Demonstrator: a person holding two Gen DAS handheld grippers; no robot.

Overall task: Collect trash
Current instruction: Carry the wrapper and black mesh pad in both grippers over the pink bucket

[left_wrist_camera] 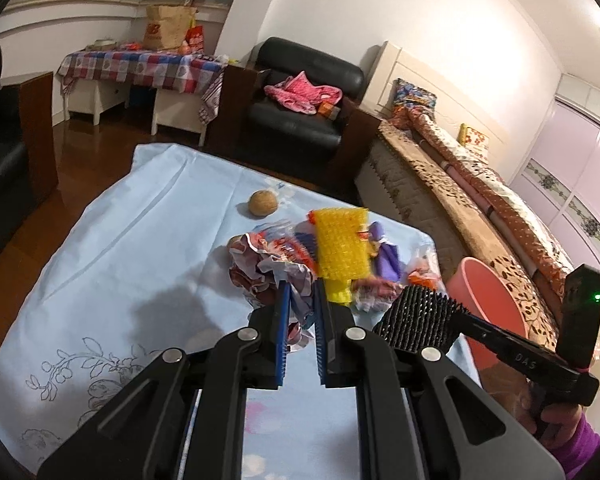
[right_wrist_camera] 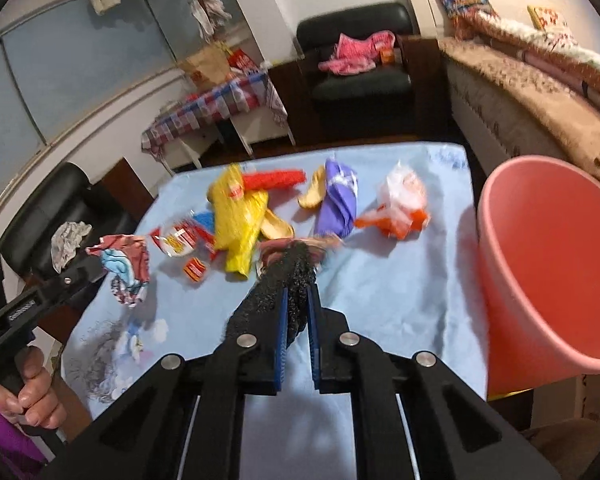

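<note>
My left gripper (left_wrist_camera: 300,294) is shut on a crumpled red, white and blue paper (left_wrist_camera: 296,280), held just above the blue-clothed table (left_wrist_camera: 140,240). From the right wrist view the same crumpled paper (right_wrist_camera: 126,272) hangs at the left. My right gripper (right_wrist_camera: 298,292) is shut on a black foam net (right_wrist_camera: 296,276), which also shows as a bristly black net (left_wrist_camera: 416,316) in the left wrist view. Loose trash lies ahead: a yellow net (right_wrist_camera: 240,216), a red net (right_wrist_camera: 276,179), a purple wrapper (right_wrist_camera: 338,200), a clear plastic bag (right_wrist_camera: 400,204) and peel pieces (right_wrist_camera: 278,226).
A pink bucket (right_wrist_camera: 548,272) stands at the table's right edge, close to my right gripper. A round brown fruit (left_wrist_camera: 263,203) sits farther back on the cloth. Beyond the table are a black armchair (left_wrist_camera: 300,120), a bed (left_wrist_camera: 460,184) and a checked table (left_wrist_camera: 140,64).
</note>
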